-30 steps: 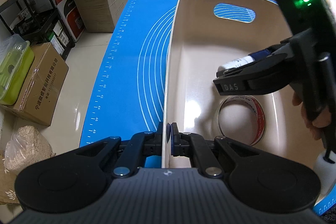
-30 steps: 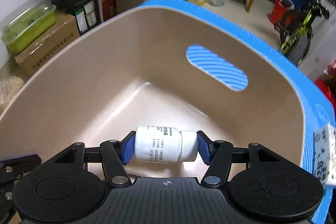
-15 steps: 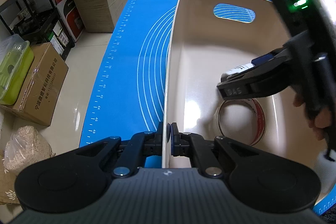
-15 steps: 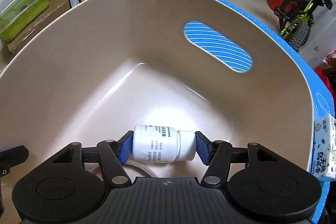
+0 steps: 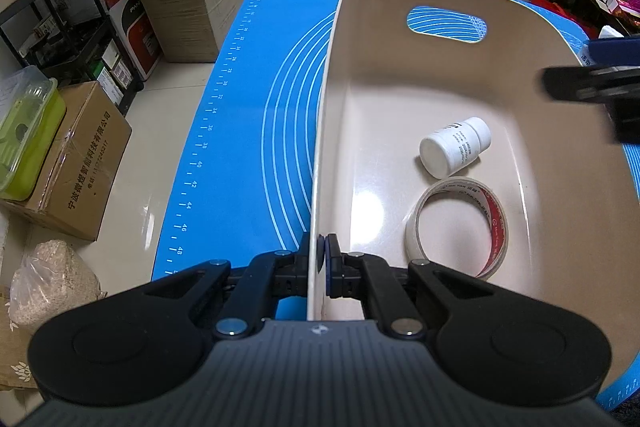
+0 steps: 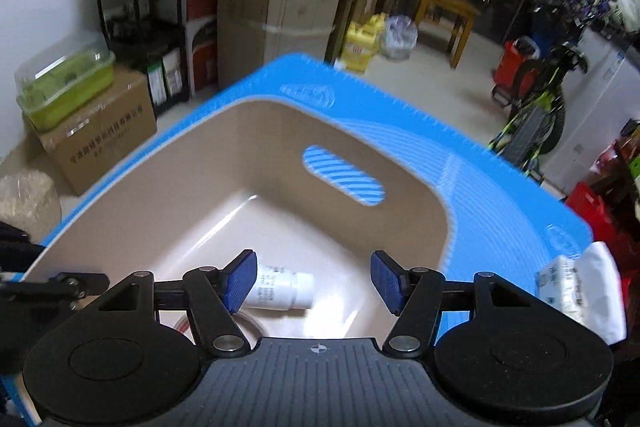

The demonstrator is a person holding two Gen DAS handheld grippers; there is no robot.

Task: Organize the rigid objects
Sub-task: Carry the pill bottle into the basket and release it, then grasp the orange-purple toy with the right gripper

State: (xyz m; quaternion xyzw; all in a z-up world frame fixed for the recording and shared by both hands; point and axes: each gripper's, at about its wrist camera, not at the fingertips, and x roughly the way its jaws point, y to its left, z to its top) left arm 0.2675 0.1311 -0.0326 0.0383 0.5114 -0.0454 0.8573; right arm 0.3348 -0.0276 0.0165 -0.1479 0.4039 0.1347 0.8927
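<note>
Left gripper (image 5: 322,263): fingers clenched on the near wall of the beige bin (image 5: 400,75), one pad outside, one inside. Judgement: if this pinch slackens or twists, the thin wall could flex and the bin could skid on the blue mat (image 5: 240,99) covering the bench.

Inside the bin, left wrist view: a roll of tape (image 5: 456,227) lies flat on the floor of the bin; a white bottle (image 5: 454,146) lies on its side just beyond it, close to the roll, contact not clear. Judgement: lying on its side, the bottle can roll across the smooth bin floor if the bin is jolted.

Right gripper (image 6: 312,281): fingers released, spread wide, nothing between the pads; the bottle (image 6: 280,291) lies below them on the bin floor. Its picture is smeared, so the gripper is in motion. Judgement: a low pass could clip the right wall of the bin.

Right of the bin, a tissue pack (image 6: 576,287) lies on the mat, not yet binned.

Count: one bin, one bottle, one tape roll, one tissue pack, two grippers.
</note>
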